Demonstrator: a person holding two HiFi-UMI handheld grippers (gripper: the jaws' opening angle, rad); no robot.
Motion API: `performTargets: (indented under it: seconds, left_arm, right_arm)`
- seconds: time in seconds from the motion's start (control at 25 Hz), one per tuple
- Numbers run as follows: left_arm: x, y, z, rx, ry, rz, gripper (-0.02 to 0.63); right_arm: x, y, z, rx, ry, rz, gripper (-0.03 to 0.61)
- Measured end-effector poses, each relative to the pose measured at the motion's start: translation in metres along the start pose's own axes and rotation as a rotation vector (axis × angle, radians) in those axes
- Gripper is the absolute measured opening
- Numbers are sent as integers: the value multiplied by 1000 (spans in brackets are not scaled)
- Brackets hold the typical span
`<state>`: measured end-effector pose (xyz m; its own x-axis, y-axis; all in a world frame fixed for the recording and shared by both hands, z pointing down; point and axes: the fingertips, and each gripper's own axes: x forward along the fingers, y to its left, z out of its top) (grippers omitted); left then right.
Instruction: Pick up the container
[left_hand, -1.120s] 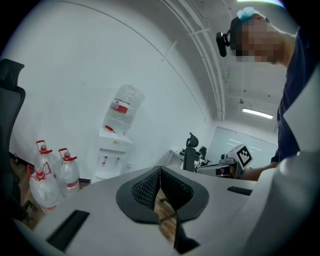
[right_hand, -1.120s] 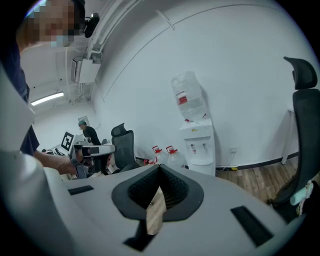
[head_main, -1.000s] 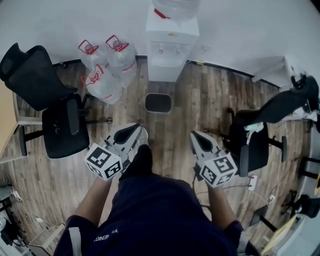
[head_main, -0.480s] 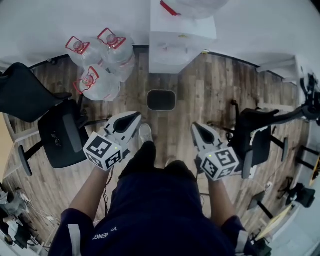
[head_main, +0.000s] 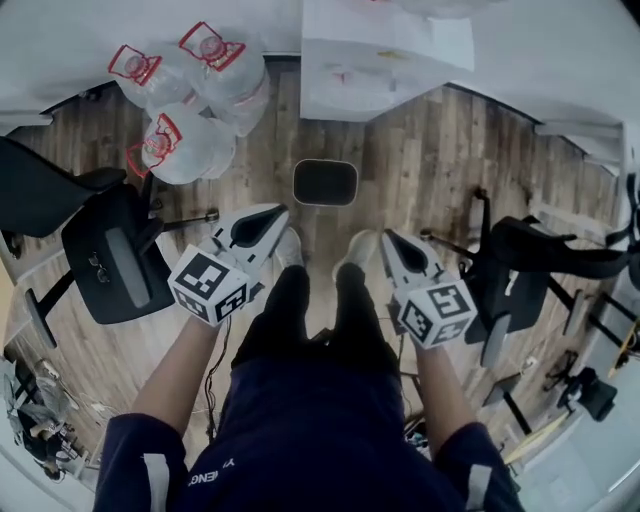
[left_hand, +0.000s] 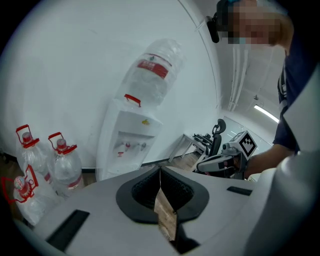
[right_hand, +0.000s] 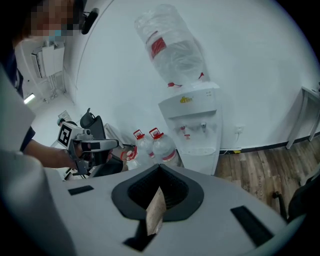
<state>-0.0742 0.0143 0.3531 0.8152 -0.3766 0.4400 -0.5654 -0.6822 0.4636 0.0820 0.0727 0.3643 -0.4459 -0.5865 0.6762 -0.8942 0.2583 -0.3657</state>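
Note:
Three clear water jugs with red caps and handles (head_main: 187, 149) lie and stand on the wood floor at the far left, next to a white water dispenser (head_main: 385, 60). They show again as water jugs (left_hand: 59, 162) in the left gripper view and as water jugs (right_hand: 159, 145) in the right gripper view. A small dark bin (head_main: 325, 183) sits on the floor before the dispenser. My left gripper (head_main: 271, 214) and right gripper (head_main: 388, 241) hang side by side above the person's shoes, both shut with nothing between the jaws. Neither touches a jug or the bin.
A black office chair (head_main: 108, 262) stands at the left, close to the jugs. Another black chair (head_main: 520, 280) stands at the right. The dispenser (left_hand: 127, 142) carries an upturned bottle (right_hand: 172, 47) on top. A white wall runs behind it. Cables lie on the floor at lower right.
The person has stepped toward the dispenser: a second shoe has come forward, and the bin, jugs and dispenser have drawn closer. Both grippers stay shut and level.

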Motion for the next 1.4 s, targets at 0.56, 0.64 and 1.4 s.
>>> performTargets:
  seconds: [0.56, 0.64, 1.4]
  left_arm:
    - [134, 107, -143, -24, 173, 91, 26]
    - [148, 120, -164, -18, 194, 92, 26]
    - [268, 232, -356, 81, 452, 87, 103]
  right_arm:
    - [151, -121, -113, 97, 175, 5, 11]
    - [170, -133, -131, 112, 192, -9, 11]
    - [305, -235, -314, 308, 337, -119, 121]
